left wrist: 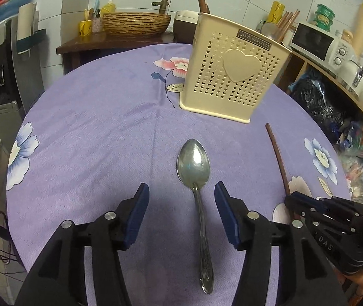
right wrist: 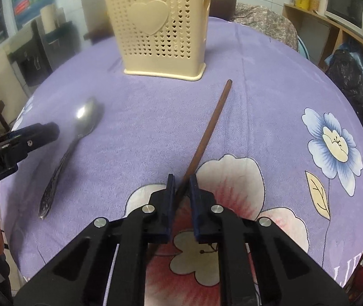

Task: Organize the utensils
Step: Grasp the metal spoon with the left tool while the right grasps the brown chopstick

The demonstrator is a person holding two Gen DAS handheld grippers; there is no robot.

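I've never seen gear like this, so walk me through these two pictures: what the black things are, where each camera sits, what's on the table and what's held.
A person holds a handheld gripper in each hand, each with a camera looking along its jaws. One picture is from the left gripper: open, jaws either side of a metal spoon lying on the purple tablecloth. The other is from the right gripper: shut on a brown chopstick. Behind stands a cream utensil holder.
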